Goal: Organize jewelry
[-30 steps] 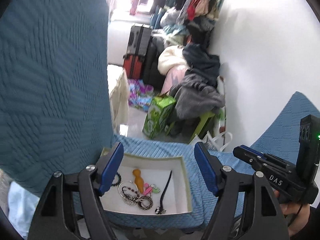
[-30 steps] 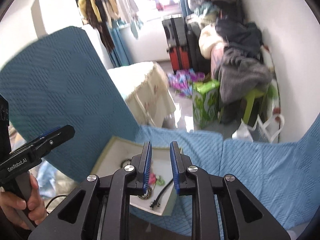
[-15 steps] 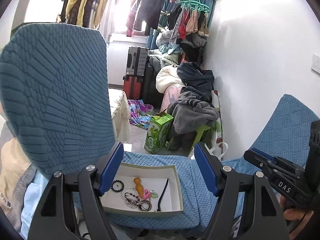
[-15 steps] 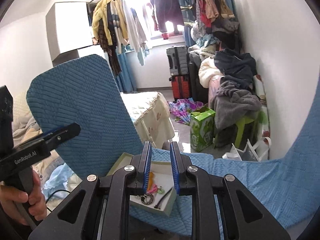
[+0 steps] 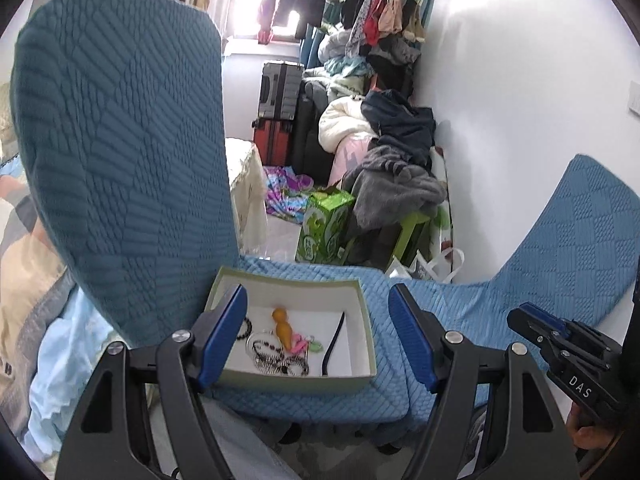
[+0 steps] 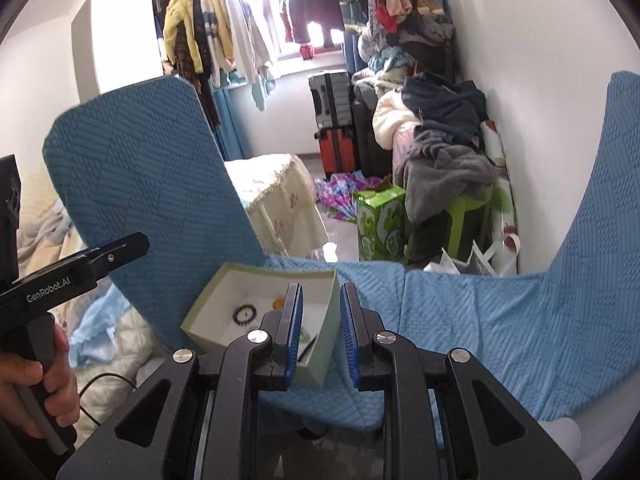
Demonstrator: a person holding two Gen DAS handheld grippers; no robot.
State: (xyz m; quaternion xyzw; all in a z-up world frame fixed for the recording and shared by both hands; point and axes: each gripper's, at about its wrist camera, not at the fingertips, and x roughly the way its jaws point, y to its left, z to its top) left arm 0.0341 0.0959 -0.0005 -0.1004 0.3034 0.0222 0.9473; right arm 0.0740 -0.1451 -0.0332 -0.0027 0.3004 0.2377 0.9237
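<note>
Jewelry box (image 5: 362, 320) at lower centre, black strap (image 5: 334, 344) lying lengthwise toward frame top, left gripper (image 5: 316, 336) spread wide, empty, right gripper (image 6: 320, 332) narrowly parted, nothing held.

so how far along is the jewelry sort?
Nothing looks sorted yet. The beaded bracelet, orange pendant, tangled chains and black cord all lie loose in the white box. Left gripper is wide open, right gripper narrowly open, both empty above it. All the picking remains.
</note>
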